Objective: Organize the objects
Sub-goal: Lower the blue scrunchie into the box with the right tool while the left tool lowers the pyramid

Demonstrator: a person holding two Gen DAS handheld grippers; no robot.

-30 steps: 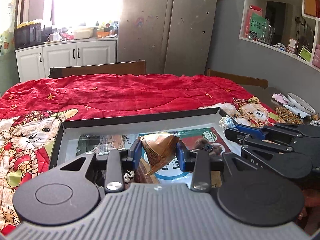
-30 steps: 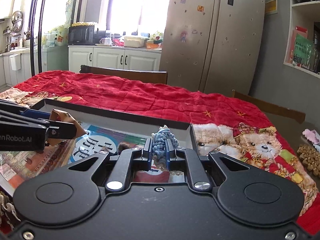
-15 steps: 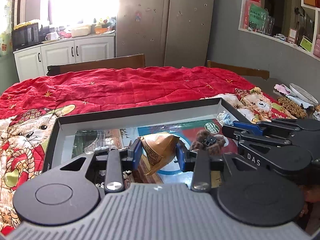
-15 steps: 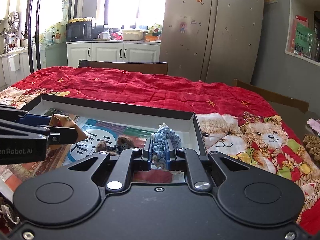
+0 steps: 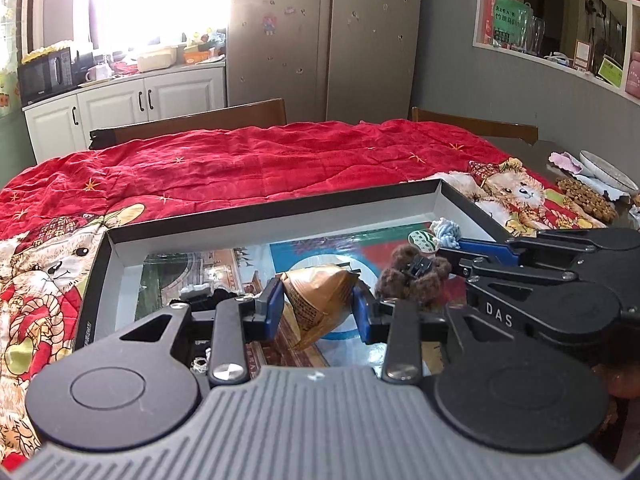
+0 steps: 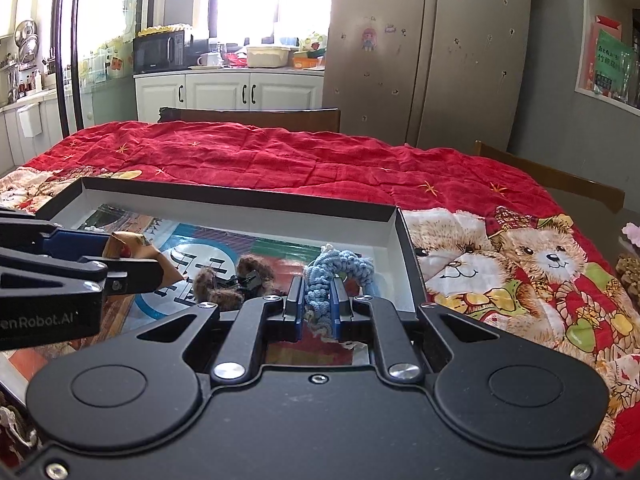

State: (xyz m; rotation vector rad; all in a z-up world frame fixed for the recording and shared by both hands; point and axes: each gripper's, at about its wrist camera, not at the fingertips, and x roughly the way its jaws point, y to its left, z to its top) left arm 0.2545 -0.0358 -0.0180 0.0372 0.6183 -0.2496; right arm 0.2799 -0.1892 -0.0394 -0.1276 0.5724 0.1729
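A shallow black-rimmed box [image 5: 280, 206] [image 6: 240, 194] with a printed picture floor lies on the red quilt. My left gripper [image 5: 317, 307] is shut on a crumpled golden-brown paper packet [image 5: 316, 300] [image 6: 138, 254], held above the box floor. My right gripper [image 6: 318, 306] is shut on a light blue knitted cord item [image 6: 340, 266] [image 5: 446, 232] near the box's right wall. A brown fuzzy hair clip [image 5: 414, 276] [image 6: 232, 280] lies in the box between the two grippers.
The red quilt [image 6: 280, 160] with teddy bear prints covers the table. Wooden chair backs [image 5: 192, 122] stand behind it. At the far right lie a white plate [image 5: 604, 166] and a brown beaded mat [image 5: 586, 198]. Small dark and white items [image 5: 200, 294] sit in the box's left part.
Both views have tipped slightly down, so the box shows more fully. Each gripper keeps its hold, and the brown clip has come clearly into sight.
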